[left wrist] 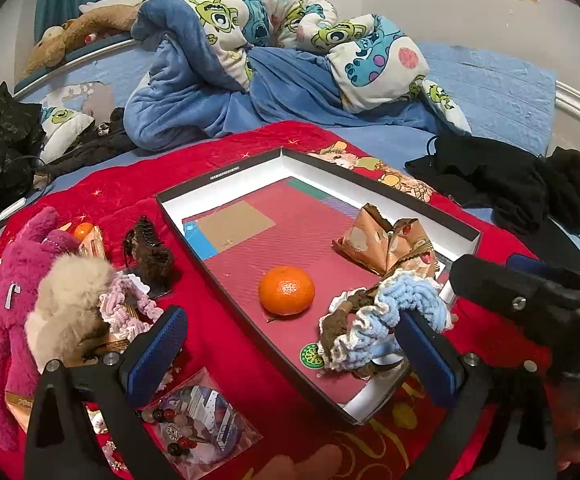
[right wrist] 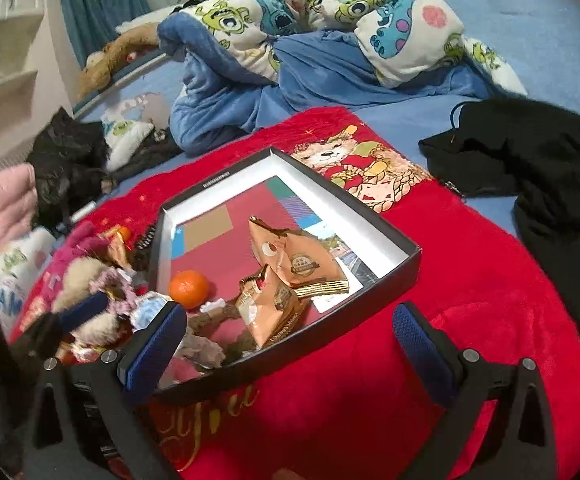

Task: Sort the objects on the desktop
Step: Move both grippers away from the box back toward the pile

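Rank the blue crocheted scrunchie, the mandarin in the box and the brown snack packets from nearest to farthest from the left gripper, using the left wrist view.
1. Blue crocheted scrunchie, against the left gripper's right finger.
2. Mandarin, mid-box, ahead.
3. Brown snack packets, farther back, right side.

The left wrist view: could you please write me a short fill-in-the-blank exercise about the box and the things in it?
1. The round fruit inside the black box is a ____.
2. The box rests on a cloth whose colour is ____.
3. The crochet scrunchie lies in the box's near corner, and its lightest yarn besides white is ____.
4. The jaws of the left tool are ____.

Missing words: tangerine; red; blue; open
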`<state>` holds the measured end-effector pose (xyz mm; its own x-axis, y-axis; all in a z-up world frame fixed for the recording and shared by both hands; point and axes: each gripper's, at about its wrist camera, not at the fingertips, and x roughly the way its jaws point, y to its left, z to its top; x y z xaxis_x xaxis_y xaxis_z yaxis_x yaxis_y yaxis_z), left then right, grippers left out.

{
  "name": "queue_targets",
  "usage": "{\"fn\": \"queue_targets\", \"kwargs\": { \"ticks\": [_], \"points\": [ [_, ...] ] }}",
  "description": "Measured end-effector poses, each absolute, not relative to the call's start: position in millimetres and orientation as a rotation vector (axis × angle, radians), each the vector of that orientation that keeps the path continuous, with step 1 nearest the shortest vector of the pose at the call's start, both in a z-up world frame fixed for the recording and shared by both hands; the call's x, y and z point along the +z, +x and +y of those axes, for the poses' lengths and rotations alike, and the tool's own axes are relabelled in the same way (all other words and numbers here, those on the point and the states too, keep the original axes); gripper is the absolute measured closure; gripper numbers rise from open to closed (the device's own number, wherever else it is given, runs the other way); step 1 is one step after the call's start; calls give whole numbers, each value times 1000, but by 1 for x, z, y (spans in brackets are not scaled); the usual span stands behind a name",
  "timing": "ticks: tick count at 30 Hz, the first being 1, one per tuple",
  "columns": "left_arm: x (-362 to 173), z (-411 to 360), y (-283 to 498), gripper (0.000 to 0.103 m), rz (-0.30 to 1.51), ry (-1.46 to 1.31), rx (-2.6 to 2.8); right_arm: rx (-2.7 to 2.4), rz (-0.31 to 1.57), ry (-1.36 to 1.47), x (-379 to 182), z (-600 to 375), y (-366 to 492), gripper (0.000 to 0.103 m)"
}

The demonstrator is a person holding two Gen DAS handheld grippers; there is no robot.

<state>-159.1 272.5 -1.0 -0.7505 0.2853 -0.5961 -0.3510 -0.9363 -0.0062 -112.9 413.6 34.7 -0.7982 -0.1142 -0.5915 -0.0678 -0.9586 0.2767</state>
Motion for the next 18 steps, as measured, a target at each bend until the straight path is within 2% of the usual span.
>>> {"fn": "queue_targets", "kwargs": {
  "ticks": [9, 15, 18],
  "points": [
    [0, 283, -148, 0, 215, -833, 2619, -2855, -309, 1035, 32, 388, -118, 0],
    [6, 281, -139, 0, 207, -805, 2612, -2907, -334, 1083, 26, 391, -133, 0],
    [10, 272, -139, 0, 148, -805, 2617, -2905, -424, 1039, 31, 398, -132, 0]
  ]
}}
